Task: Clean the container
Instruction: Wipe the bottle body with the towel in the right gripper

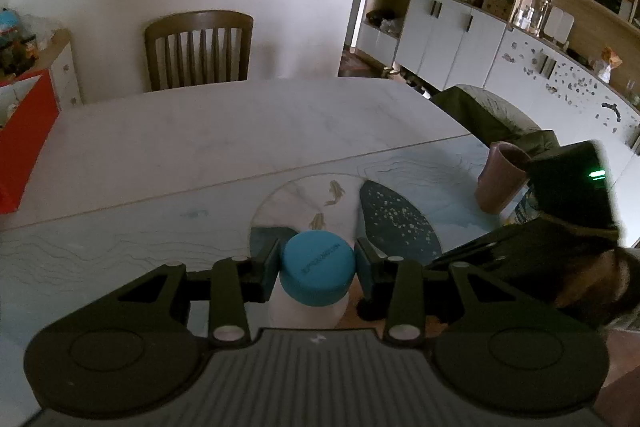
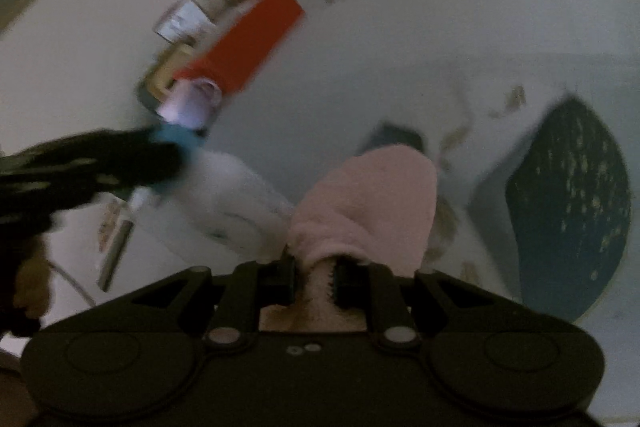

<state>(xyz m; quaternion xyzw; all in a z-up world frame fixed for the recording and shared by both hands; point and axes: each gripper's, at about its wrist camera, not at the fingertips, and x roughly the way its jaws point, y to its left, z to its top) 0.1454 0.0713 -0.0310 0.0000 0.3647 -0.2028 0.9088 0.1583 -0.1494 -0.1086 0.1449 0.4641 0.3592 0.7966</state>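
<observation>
Jaws clamp blue-capped container (image 1: pixel 316 273); pink cloth (image 2: pixel 368 203) blurred.

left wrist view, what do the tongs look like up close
The left tongs are matte black with flat linkage arms, silver round pivot pins, two big round discs at the base, and teal pads. The right tongs look the same build, with toothed black pads.

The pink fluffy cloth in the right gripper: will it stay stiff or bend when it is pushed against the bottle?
The pink fluffy cloth probably flops: it bulges past the right gripper, pinched only at one end. Its fuzzy surface suggests it is light and grips rather than slides. It should fold around the white plastic bottle with blue cap.
</observation>
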